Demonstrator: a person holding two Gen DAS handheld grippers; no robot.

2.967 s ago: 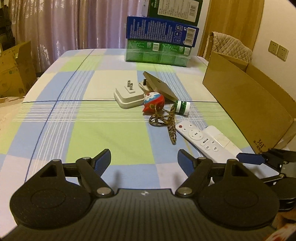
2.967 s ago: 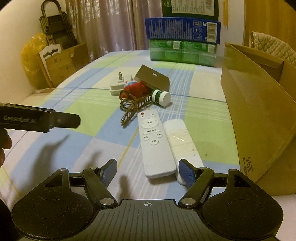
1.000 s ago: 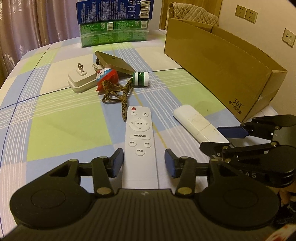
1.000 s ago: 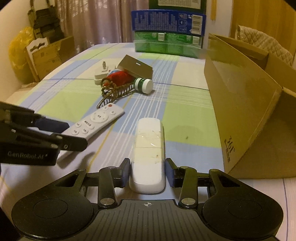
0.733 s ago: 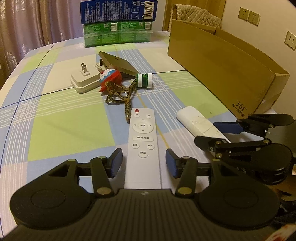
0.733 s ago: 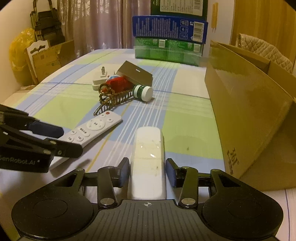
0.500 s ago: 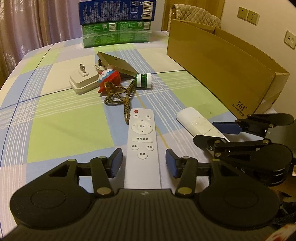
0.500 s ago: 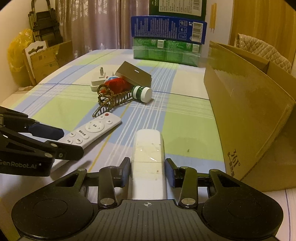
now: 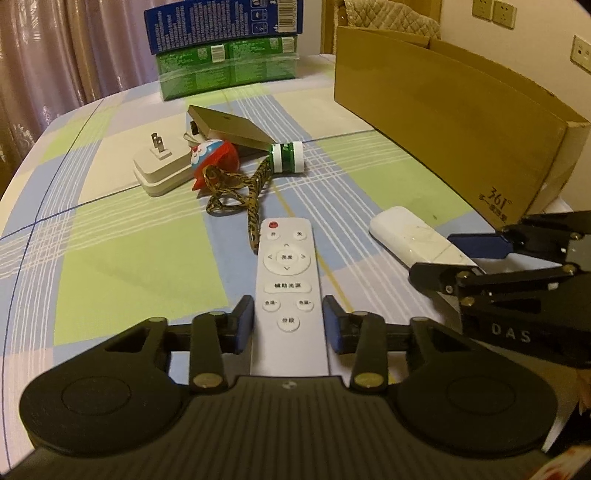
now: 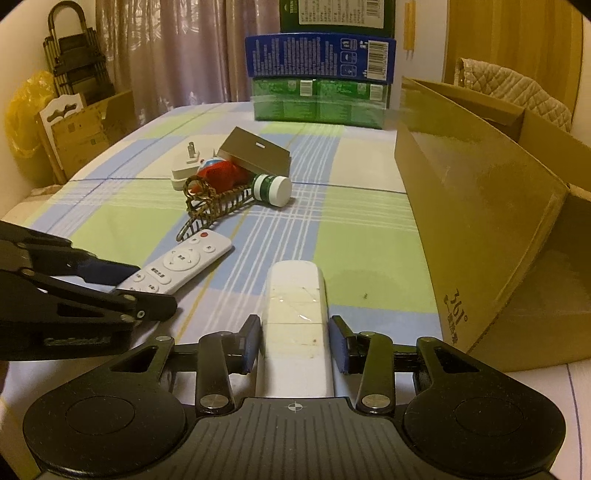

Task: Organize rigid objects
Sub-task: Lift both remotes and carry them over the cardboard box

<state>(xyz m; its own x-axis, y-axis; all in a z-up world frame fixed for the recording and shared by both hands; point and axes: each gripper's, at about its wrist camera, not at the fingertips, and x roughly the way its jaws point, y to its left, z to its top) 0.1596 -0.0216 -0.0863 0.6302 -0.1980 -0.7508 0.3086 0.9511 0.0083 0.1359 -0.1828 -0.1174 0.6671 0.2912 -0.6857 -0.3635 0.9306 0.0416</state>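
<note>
Nearest, the left gripper has just been closing and now clamps the buttoned remote lying on the checked tablecloth; beside it the right gripper grips the plain white remote — the cardboard box stands beyond, rightward.

A table spread with a blue, green and cream checked cloth fills the foreground under warm, yellowish indoor light. Pinkish curtains hang across the upper left of the frame, with a folded black trolley, a yellow bag and cardboard cartons crowded on the floor below them at the left edge. A chair draped with a quilted beige cover stands at the upper right beside wood panelling, and wall sockets dot the cream wall.
</note>
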